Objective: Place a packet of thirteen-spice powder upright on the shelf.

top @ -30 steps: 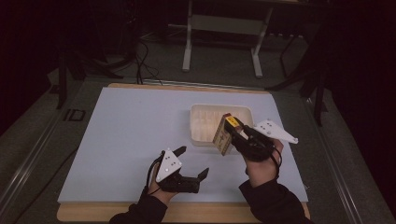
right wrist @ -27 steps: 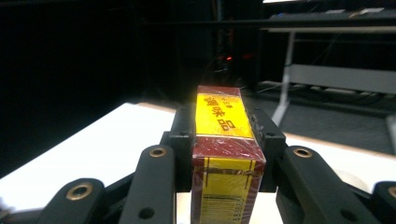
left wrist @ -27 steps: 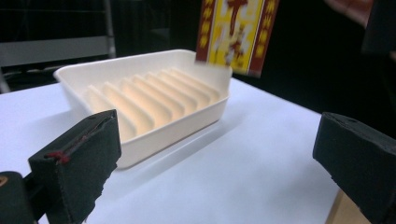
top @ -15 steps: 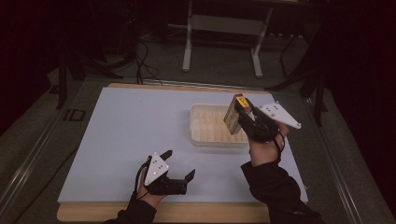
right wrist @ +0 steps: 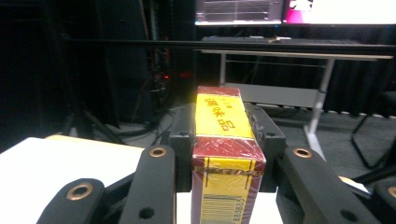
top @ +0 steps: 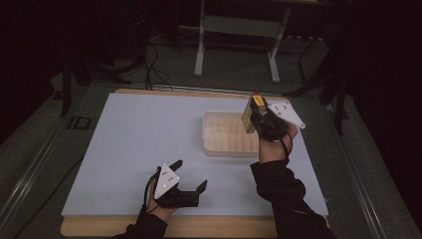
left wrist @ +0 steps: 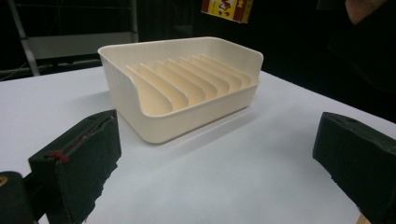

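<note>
While clamped in right gripper (top: 255, 115), box (top: 251, 111) carried from rack's near side toward tabletop's far right edge.
Held above slotted rack (top: 226, 133), likely lining up for insertion; left gripper (top: 189, 175) idle, jaws apart, near front edge.

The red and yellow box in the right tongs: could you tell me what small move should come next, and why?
Probably lower the box into a slot of the cream rack. The right tongs grip it above the rack's far right corner, the slots look empty, and the left tongs rest open on the table, well clear.
</note>
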A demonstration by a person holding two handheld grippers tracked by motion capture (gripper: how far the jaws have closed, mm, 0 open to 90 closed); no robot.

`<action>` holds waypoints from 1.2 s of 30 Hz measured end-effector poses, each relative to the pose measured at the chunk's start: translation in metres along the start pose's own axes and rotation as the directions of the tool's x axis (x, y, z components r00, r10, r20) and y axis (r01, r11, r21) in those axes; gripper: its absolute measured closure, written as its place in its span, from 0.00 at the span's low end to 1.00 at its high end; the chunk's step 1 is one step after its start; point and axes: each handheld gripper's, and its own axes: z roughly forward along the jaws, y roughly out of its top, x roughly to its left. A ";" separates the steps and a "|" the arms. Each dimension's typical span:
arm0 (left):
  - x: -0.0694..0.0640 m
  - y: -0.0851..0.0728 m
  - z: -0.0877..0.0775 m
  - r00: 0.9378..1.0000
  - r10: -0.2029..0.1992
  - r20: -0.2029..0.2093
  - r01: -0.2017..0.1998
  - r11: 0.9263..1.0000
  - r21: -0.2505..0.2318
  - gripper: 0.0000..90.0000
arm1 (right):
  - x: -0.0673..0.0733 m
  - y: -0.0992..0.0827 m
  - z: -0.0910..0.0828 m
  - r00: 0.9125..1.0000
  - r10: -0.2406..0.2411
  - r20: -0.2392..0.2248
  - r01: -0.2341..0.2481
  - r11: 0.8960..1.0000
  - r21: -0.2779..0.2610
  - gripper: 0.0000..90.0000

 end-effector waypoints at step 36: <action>0.001 -0.002 0.001 1.000 -0.018 0.001 0.018 1.000 -0.003 0.02 | -0.006 -0.063 0.043 0.993 0.014 0.117 -0.027 0.994 0.109 0.75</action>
